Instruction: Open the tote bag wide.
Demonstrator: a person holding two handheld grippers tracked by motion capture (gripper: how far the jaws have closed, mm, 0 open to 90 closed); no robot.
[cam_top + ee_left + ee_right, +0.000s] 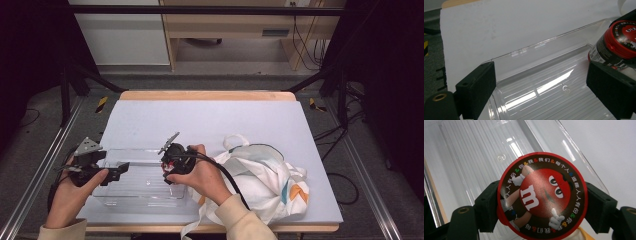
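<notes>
Nearest my right camera: round red-lidded candy tub with a red cartoon face and a white "m" (541,195), clamped by its lid between my right gripper (541,207) jaws, both pads pressed on the rim. I hold it over the clear ribbed plastic bin (145,187), at the bin's right end. My left gripper (544,87) has its jaws spread wide, gripping nothing, pointed into the bin from its left end, left jaw at the bin's rim; contact I cannot tell. In the left gripper view the tub (616,45) sits just behind my right jaw. White fabric bag with orange and teal patches (265,177) lies right of the bin on the pale grey mat (210,115).
</notes>
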